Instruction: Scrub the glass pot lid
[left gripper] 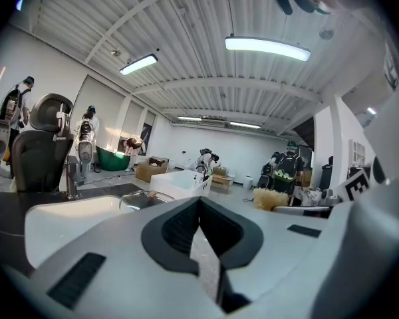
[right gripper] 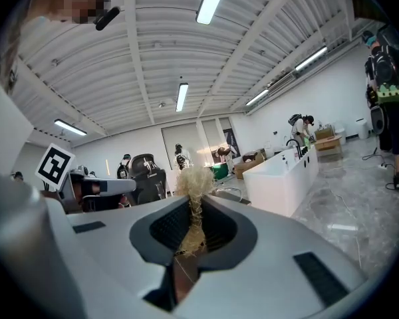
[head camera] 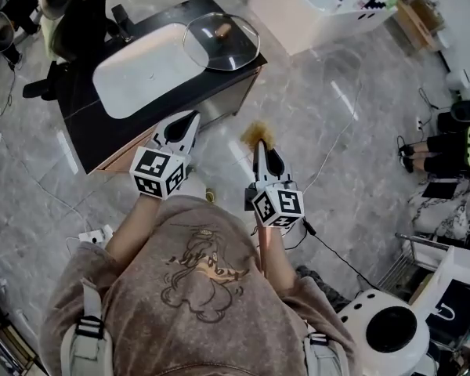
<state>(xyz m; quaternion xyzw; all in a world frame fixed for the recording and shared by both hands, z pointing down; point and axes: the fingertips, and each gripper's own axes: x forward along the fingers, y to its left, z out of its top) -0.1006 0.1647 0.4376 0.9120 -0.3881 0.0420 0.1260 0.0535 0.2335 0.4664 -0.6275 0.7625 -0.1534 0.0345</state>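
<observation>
The glass pot lid [head camera: 221, 41] with a wooden knob lies flat on the black counter [head camera: 86, 124], just right of the white sink basin [head camera: 141, 69]. My left gripper [head camera: 193, 118] hangs in front of the counter's near edge, shut with nothing between its fingers; in the left gripper view it [left gripper: 199, 201] points towards the lid [left gripper: 143, 198]. To its right, over the floor, my right gripper [head camera: 259, 146] is shut on a straw-coloured fibre scrubber [head camera: 258, 133]. The scrubber's tuft [right gripper: 194, 181] sticks up past the right gripper's [right gripper: 194, 205] jaws.
A black faucet [head camera: 121, 18] and an office chair [head camera: 70, 6] stand behind the sink. A white bathtub [head camera: 329, 2] is at the far right, a round white machine [head camera: 388, 327] at the near right. Cables run over the grey marble floor [head camera: 337, 131].
</observation>
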